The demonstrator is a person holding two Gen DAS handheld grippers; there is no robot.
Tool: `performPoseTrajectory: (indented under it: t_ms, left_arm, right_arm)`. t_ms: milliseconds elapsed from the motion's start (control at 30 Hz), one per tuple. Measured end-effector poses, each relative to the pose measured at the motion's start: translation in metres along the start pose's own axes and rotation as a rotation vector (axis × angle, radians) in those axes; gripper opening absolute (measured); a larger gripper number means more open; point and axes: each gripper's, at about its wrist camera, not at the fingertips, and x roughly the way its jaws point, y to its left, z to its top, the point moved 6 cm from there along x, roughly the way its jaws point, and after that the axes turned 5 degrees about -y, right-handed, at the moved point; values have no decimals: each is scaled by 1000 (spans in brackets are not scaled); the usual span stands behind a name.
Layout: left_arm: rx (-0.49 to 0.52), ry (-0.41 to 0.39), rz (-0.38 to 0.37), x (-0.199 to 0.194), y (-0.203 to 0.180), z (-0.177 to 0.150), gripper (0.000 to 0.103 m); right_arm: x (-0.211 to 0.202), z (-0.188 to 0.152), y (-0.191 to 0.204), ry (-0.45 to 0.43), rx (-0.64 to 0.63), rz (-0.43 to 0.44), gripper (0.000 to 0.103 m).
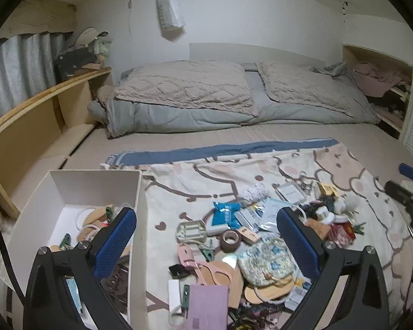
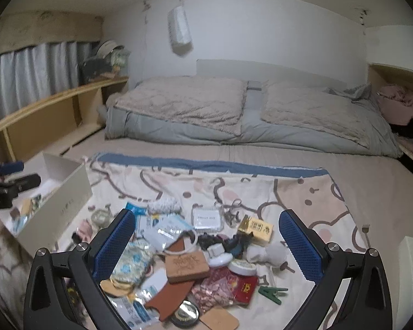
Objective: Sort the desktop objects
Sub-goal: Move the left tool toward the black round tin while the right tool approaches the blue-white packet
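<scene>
Left gripper (image 1: 206, 236): jaws spread, empty, partly over white box (image 1: 140, 220). Right gripper (image 2: 206, 236): jaws spread, empty, above pile of small objects (image 2: 201, 258) on patterned blanket (image 2: 311, 206). Box: a few items already inside. Judged early stage: most of pile unsorted, tape roll (image 1: 230, 238), green clip (image 2: 272, 293) included.

We see a white box (image 1: 140, 220), a cream blanket (image 1: 330, 165) with pink and brown cartoon outlines and a blue edge, a brown tape roll (image 1: 230, 239), a green clothespin (image 2: 272, 293), a yellow carton (image 2: 257, 229), and blue dotted pads (image 2: 300, 244) on our black jaws
</scene>
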Motion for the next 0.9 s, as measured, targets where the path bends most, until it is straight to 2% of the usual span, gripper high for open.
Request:
performPoseTrajectory:
  t_ms: [200,400,567,767,900]
  left_arm:
    - [7,-14,-46,-12,-2,-11,103]
    - [18,-17,-66,-18,1,-24,103]
    - [42,11,-81,-20,-4,-38,103]
    - [104,21,-103,-22,-9,-56,103]
    - [166,61,-125,-17,-14,-74,103]
  right_arm:
    - [0,-21,13,3,-10,66,103]
    - [-1,-43,31,13,-87,99,103]
    - [7,-73,48,90,-162,120,103]
    - [26,-102,65,185,-219,142,103]
    - [38,-115,78,229,-253,158,103]
